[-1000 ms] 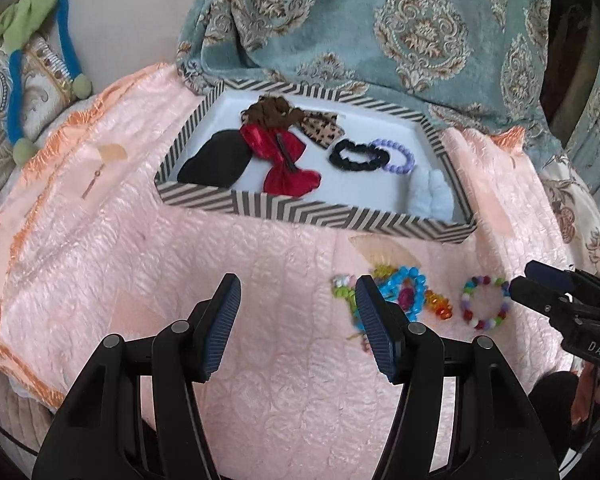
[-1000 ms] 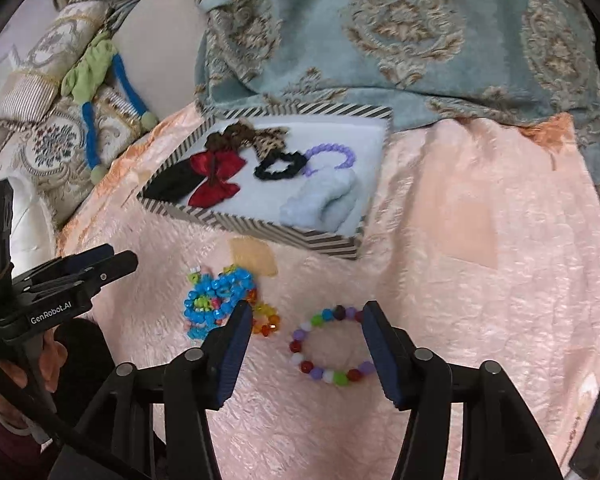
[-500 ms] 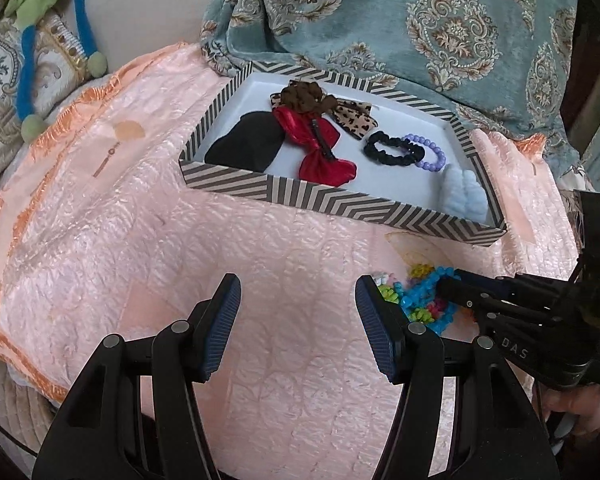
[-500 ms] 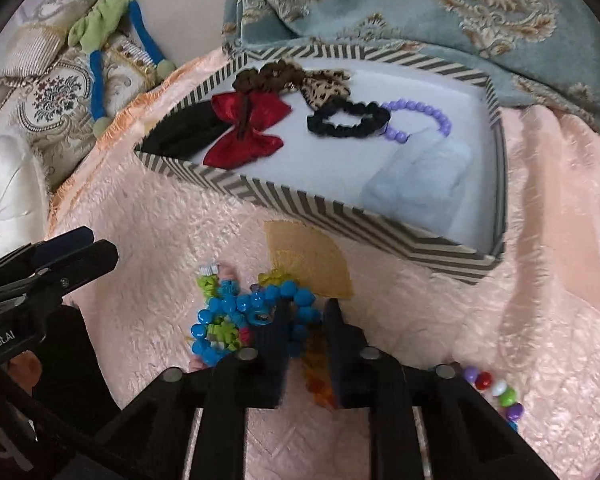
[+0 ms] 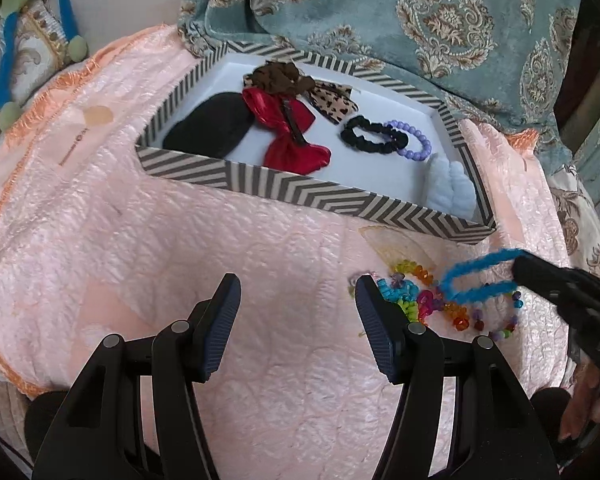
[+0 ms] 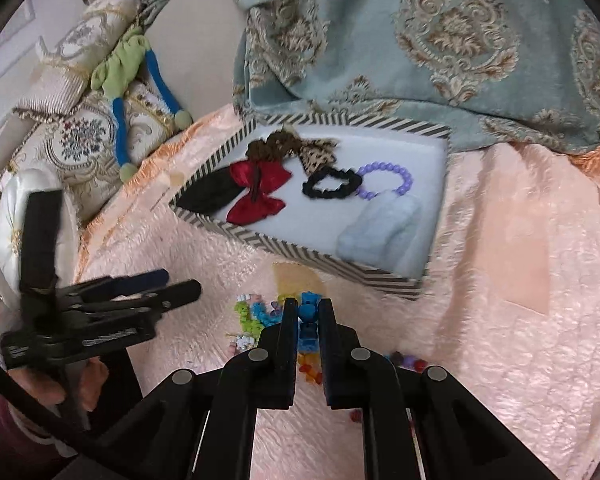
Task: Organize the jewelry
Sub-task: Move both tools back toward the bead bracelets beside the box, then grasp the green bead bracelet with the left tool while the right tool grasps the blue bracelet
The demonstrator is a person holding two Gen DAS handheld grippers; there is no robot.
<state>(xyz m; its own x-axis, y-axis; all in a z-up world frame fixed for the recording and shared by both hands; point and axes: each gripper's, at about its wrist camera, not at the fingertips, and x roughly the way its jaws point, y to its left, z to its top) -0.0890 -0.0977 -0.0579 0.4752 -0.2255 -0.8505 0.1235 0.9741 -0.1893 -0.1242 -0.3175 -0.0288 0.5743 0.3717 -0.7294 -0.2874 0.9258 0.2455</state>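
My right tongs (image 6: 307, 312) pinch the blue bead bracelet (image 5: 476, 276), lifted just above the loose bead pile (image 5: 424, 300) on the pink quilt (image 5: 220, 248). Left tongs (image 5: 296, 320) hover spread wide, empty, near the striped tray (image 5: 324, 196).

Right gripper (image 6: 307, 322): my jaws, wide apart a second ago, now clamp the blue bead bracelet (image 5: 476, 276), raised off the bead pile (image 5: 424, 300) as a stretched loop.
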